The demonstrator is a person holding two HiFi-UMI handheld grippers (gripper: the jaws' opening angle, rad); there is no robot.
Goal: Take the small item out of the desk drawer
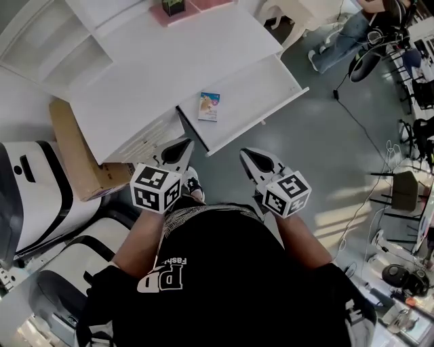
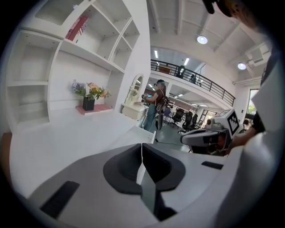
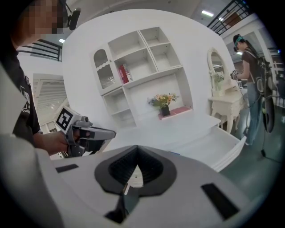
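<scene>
The white desk (image 1: 169,61) has its drawer (image 1: 261,91) pulled out toward the right. A small colourful packet (image 1: 209,106) lies flat at the drawer's left end. Both grippers hover side by side in front of the drawer, short of it, close to my body. My left gripper (image 1: 184,144) is shut and empty, its jaws meeting in a thin line (image 2: 142,144). My right gripper (image 1: 245,154) also looks shut and holds nothing (image 3: 136,148). The right gripper view shows the open drawer (image 3: 225,144) ahead on the right and the left gripper (image 3: 91,133) beside it.
A cardboard box (image 1: 76,152) leans against the desk's left side, next to white-and-black seats (image 1: 37,196). A flower pot on a pink mat (image 1: 173,7) stands at the desk's back. A person (image 1: 352,30) stands beyond the drawer; cables and chairs (image 1: 407,183) fill the right.
</scene>
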